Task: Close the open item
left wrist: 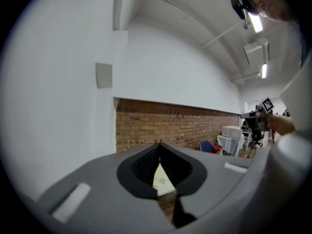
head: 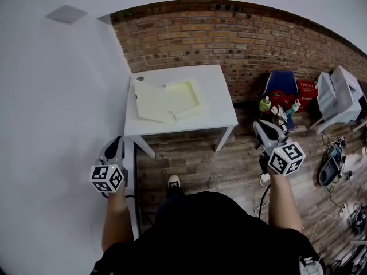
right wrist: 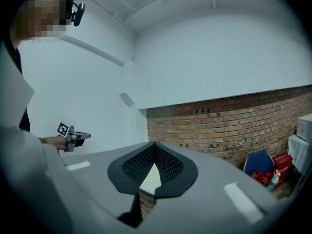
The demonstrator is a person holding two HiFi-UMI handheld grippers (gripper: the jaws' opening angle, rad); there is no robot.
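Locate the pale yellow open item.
Head view, upper centre: the pale yellow item lies flat on the white table, toward its left side, before the brick wall.

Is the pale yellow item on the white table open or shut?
Open: the pale yellow item lies spread flat on the white table, its inside facing up.

Head view steeply down from above; both gripper views level, toward the shared far brick wall.
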